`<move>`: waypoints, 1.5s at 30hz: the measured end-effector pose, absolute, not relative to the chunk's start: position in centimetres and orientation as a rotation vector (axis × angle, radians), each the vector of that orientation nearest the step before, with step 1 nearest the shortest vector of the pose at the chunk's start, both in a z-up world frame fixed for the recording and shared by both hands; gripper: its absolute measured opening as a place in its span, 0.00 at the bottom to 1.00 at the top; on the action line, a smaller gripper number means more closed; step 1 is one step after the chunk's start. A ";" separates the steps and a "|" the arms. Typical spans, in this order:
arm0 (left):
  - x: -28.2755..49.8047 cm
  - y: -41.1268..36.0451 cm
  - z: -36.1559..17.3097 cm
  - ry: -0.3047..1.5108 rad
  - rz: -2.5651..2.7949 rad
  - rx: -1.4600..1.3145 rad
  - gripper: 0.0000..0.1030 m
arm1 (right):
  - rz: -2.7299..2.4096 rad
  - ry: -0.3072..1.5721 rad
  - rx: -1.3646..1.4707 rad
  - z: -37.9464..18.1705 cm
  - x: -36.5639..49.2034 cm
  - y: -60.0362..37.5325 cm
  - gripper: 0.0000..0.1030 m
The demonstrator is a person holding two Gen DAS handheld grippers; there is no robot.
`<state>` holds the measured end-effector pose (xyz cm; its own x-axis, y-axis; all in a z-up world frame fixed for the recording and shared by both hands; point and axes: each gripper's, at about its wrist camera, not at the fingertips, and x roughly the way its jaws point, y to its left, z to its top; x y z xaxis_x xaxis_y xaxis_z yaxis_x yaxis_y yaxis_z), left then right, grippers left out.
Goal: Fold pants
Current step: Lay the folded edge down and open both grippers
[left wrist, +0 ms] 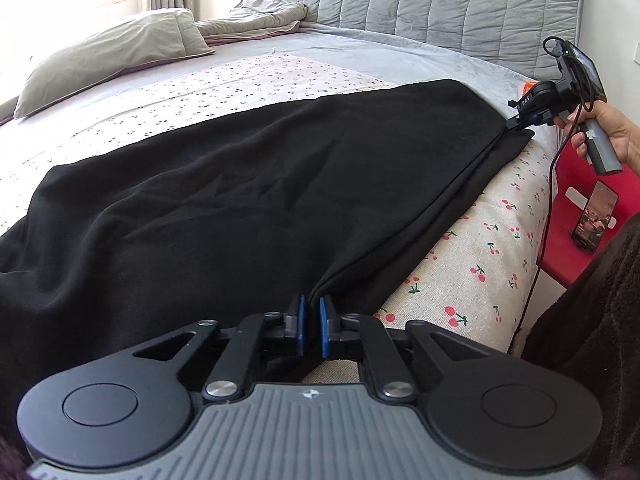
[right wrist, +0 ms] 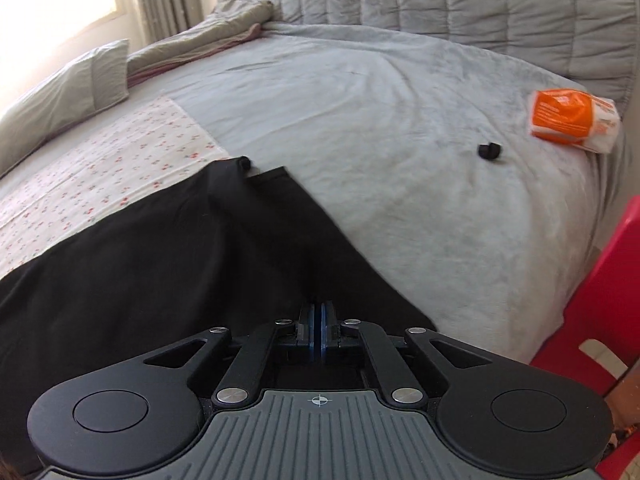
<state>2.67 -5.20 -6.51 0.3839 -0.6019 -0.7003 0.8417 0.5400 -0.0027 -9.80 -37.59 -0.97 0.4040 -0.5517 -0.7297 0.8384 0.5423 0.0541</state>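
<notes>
Currently the black pants [left wrist: 248,184] lie spread across the near part of the bed [right wrist: 380,128], over a cherry-print cover [left wrist: 480,240] and partly over a grey blanket [right wrist: 400,100].

Left claw [left wrist: 311,322]: the blue pads [left wrist: 298,316] stand slightly apart, with a bunched edge of the pants running into the gap between them at the near edge of the bed. The fabric sits between the pads, so the claw is pinching the pants.

Right claw [right wrist: 319,328]: the blue pads are pressed together on the near hem of the pants. In the left wrist view the same claw [left wrist: 520,122] sits at the far corner of the garment, held by the right hand [left wrist: 616,136].

Other items:
- A grey pillow [left wrist: 120,52] lies at the far left of the bed.
- An orange packet [right wrist: 568,120] rests near the right edge of the blanket.
- A small black object [right wrist: 489,150] lies on the blanket, apart from the packet.
- A phone [left wrist: 594,218] rests on a red surface [left wrist: 576,248] beside the bed.
</notes>
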 end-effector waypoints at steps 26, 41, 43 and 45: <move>2.0 -4.2 -5.9 0.662 -0.922 0.371 0.04 | -0.895 0.693 0.463 -1.3 -9.8 -36.8 0.04; 1.0 -4.1 -6.0 0.694 -0.989 0.393 0.03 | -1.004 0.847 0.199 -2.0 -10.0 -34.3 0.04; 1.0 -4.0 -6.1 0.701 -0.997 0.398 0.04 | -1.002 0.884 0.157 -2.3 -9.6 -34.0 0.07; 1.0 -3.6 -5.9 0.699 -0.997 0.372 0.12 | -0.994 0.894 0.104 -2.1 -9.0 -33.5 0.17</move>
